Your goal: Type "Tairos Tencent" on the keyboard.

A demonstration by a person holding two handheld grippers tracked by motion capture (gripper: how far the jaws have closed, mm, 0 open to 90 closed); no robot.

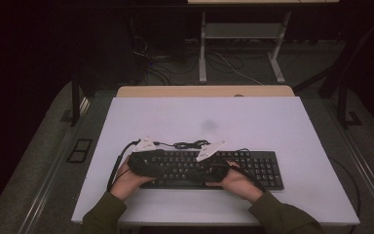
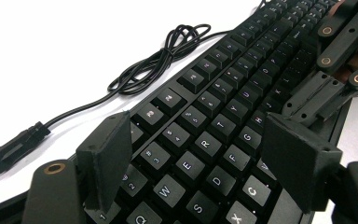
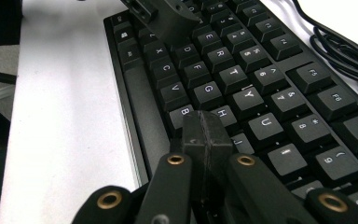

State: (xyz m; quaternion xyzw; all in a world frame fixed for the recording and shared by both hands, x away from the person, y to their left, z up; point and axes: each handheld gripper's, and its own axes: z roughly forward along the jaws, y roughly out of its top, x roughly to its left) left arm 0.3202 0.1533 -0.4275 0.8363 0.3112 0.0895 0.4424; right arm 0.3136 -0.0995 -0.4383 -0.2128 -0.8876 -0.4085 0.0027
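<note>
l gripper (image 2: 200, 154) jaws apart over keyboard (image 2: 223, 121), holding nothing; r gripper (image 3: 208, 135) jaws closed together, tips at h key.

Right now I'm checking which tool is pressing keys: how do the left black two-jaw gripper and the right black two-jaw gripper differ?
The left black two-jaw gripper has its jaws spread wide; the right black two-jaw gripper has its jaws pressed together. The left one straddles the letter keys around E, R, D and F; the right one's tip sits by the H and J keys. Both hang over the black full-size keyboard, and neither holds anything.
</note>
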